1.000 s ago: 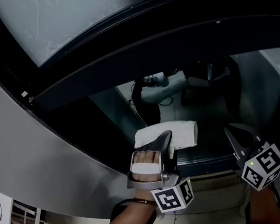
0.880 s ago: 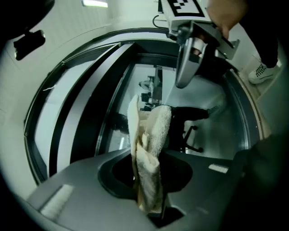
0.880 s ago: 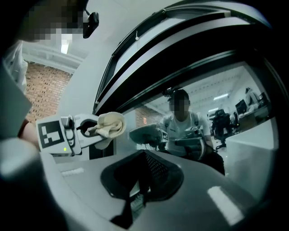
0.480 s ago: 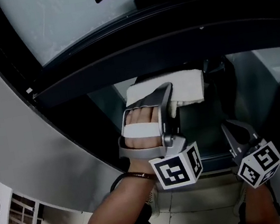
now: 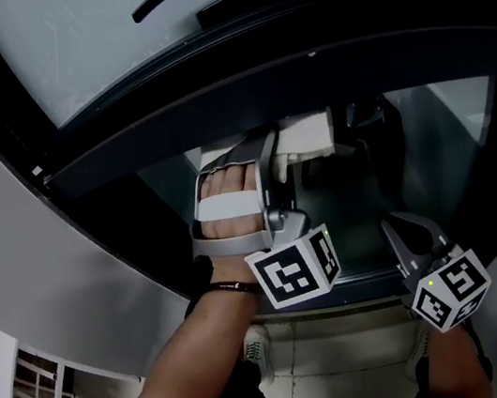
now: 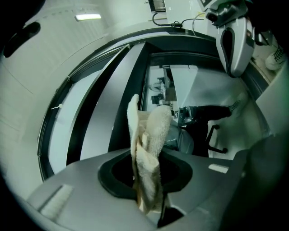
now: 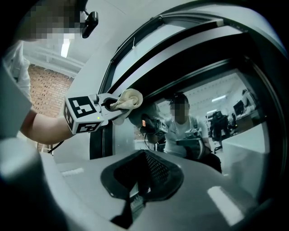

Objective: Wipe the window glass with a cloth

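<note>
Cloth [image 5: 306,137] crosswise on window glass [image 5: 437,131], clamped in left gripper [image 5: 266,154]

**The cloth** [image 5: 306,135]: a cream-white terry towel folded into a thick wad, which I hold clamped in my left tongs [image 5: 267,150]. In the left gripper view it stands upright between the jaws, with its bunched layers rising above them. In the head view its free end appears pressed flat on the window glass [image 5: 350,209], just under the dark horizontal frame bar [image 5: 237,81].

**The window glass**: a dark, reflective lower pane set in a black frame, with indoor reflections across it.
</note>
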The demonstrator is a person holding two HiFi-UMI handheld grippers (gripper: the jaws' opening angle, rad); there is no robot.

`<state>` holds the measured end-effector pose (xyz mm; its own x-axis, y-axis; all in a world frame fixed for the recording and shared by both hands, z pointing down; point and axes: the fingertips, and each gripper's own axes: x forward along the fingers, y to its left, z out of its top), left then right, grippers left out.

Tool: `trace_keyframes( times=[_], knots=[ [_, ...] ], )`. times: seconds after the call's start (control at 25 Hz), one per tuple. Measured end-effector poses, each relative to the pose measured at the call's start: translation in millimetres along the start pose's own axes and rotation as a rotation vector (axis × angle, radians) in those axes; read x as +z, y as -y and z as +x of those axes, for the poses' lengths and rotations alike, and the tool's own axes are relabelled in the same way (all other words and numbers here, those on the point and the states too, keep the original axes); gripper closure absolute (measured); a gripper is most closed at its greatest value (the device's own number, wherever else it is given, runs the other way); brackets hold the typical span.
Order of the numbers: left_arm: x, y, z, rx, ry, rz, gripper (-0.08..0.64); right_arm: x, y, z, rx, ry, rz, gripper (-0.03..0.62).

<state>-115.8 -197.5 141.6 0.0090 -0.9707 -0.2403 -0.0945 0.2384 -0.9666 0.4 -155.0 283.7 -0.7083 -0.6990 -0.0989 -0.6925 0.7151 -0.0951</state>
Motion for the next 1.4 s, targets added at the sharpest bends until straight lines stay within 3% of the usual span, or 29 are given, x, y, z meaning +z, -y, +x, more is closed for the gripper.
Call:
trace_keyframes(
  times=[0.48, 0.64, 1.4],
  knots=[
    [0, 26, 14, 0.039, -0.014, 0.026, 0.459, -1, 12, -11, -0.015, 0.002, 0.012, 0.591],
    [1, 36, 11, 0.025, -0.019, -0.005, 0.46, -3, 15, -13, -0.021, -0.007, 0.015, 0.591],
    [-7, 89, -1, -0.032, -0.018, -0.015, 0.46, -23, 15, -8, -0.014, -0.064, -0.004, 0.591]
  ],
)
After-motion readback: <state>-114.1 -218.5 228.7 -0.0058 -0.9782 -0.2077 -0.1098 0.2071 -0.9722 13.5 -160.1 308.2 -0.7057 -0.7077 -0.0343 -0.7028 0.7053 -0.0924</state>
